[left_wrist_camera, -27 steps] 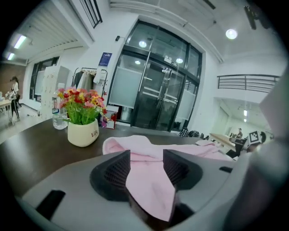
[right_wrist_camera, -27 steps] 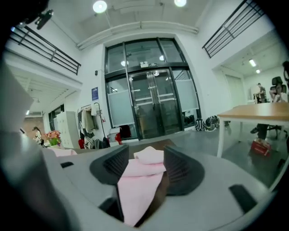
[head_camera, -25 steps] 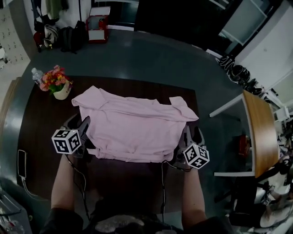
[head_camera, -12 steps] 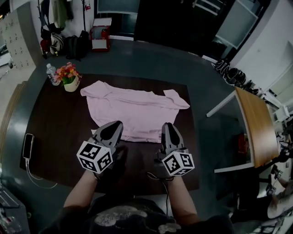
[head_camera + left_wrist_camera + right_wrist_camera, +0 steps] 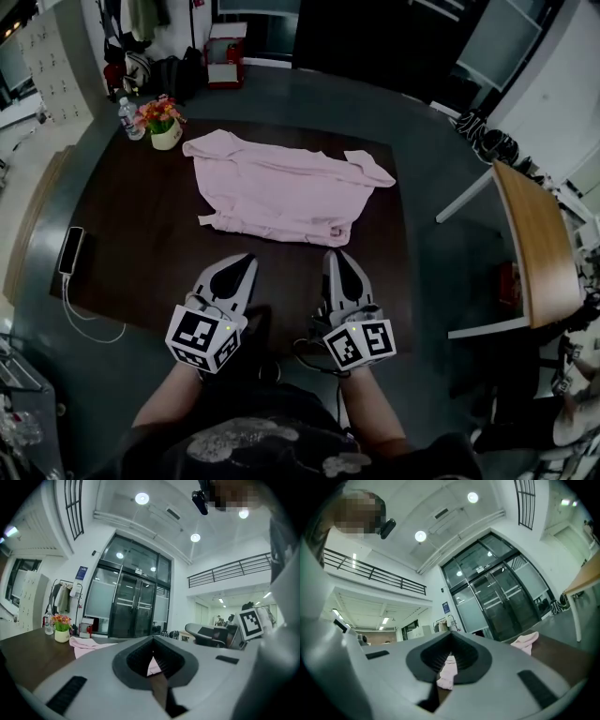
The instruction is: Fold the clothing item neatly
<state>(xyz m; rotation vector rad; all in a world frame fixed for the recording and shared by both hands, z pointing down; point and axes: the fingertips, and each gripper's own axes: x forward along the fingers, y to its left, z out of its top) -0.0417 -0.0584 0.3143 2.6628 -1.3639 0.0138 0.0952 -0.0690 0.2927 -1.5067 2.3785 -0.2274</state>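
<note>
A pale pink shirt (image 5: 281, 187) lies spread across the dark table (image 5: 122, 216), its near hem slightly bunched. Both grippers hover side by side at the table's front edge, short of that hem and apart from the cloth. My left gripper (image 5: 247, 258) is shut with nothing in it, and its jaws have just been closing. My right gripper (image 5: 335, 254) is likewise shut and empty after closing. In the left gripper view the shirt (image 5: 86, 643) shows beyond the shut left gripper (image 5: 152, 645). The right gripper view shows a sleeve of the shirt (image 5: 526, 642) past the shut right gripper (image 5: 450, 641).
A flower pot (image 5: 165, 131) and a water bottle (image 5: 128, 119) stand at the table's far left corner. A phone (image 5: 71, 249) with a cable lies at the left edge. A wooden desk (image 5: 530, 248) stands to the right, bags and a red box (image 5: 225, 44) by the far wall.
Both grippers left the shirt's near hem corners and drew back toward the person, up to the table's front edge. The shirt stays lying on the table.
</note>
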